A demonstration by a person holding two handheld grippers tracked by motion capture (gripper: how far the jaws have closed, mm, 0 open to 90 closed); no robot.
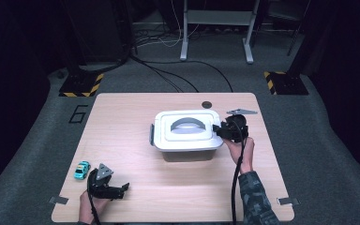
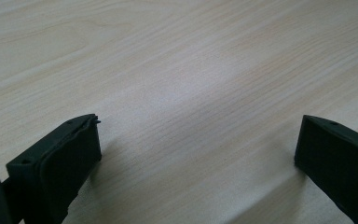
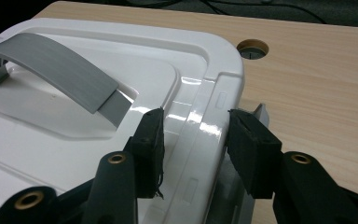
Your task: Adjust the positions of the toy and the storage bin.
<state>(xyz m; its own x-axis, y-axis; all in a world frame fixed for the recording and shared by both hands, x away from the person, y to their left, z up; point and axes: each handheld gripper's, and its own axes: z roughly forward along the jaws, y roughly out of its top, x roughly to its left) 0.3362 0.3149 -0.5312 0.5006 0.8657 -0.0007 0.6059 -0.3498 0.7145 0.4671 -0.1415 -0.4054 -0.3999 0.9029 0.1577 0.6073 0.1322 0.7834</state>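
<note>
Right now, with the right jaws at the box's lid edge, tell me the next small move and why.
Probably close the right gripper on the rim of the white lid. Its jaws already straddle that edge, one over the lid top, one outside by the grey latch, with gaps either side. The left gripper rests open on the table, away from the box.

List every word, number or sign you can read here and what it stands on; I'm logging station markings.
"6": dark digit on the grey floor left of the table.
White box, its lid, toy car, both grippers: no readable text.
</note>
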